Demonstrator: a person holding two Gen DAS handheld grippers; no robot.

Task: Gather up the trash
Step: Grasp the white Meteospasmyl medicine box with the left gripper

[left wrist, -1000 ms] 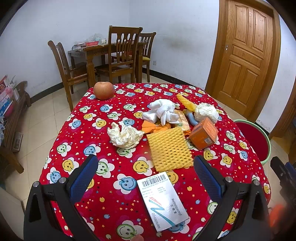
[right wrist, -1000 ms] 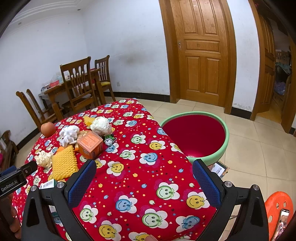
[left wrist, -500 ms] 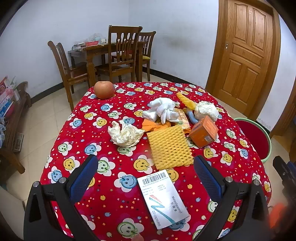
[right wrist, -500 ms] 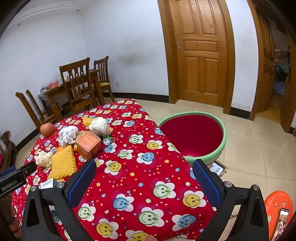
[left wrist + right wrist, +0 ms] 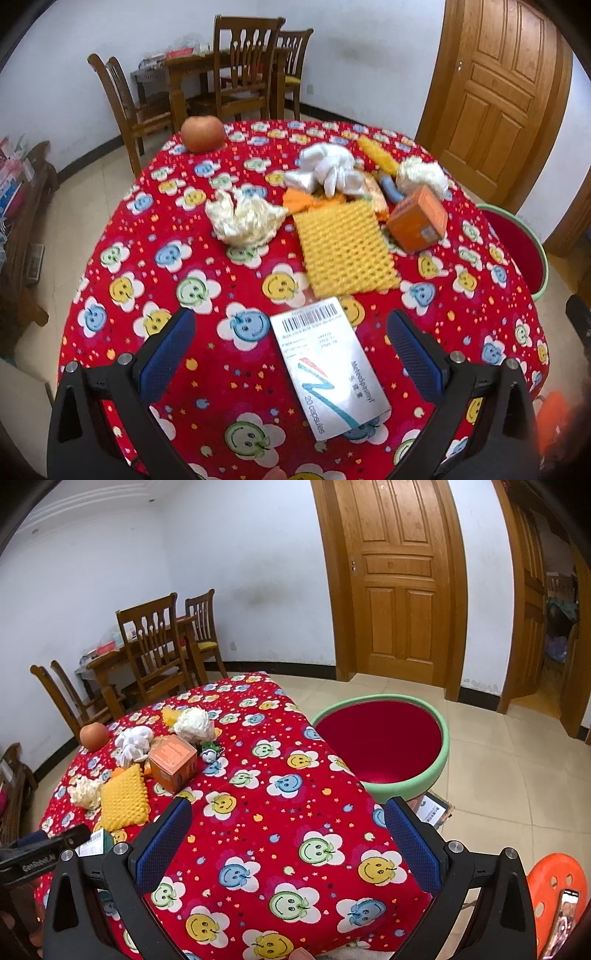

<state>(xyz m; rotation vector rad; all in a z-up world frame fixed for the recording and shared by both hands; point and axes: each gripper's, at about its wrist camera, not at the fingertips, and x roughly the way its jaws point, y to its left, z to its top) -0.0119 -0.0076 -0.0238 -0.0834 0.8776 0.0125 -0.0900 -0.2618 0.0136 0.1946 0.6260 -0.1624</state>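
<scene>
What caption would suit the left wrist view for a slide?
Open left tool hovers above a white capsule box on the red smiley tablecloth, with crumpled paper and yellow foam netting beyond.

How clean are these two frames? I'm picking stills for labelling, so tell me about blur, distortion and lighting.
Left wrist view: slightly soft, the capsule box print smeared, strong fisheye bending the door, dark vignette in the corners. Right wrist view: sharper, the orange carton crisp, door frames bowed, lighting even and soft, no glare on the tablecloth.
</scene>
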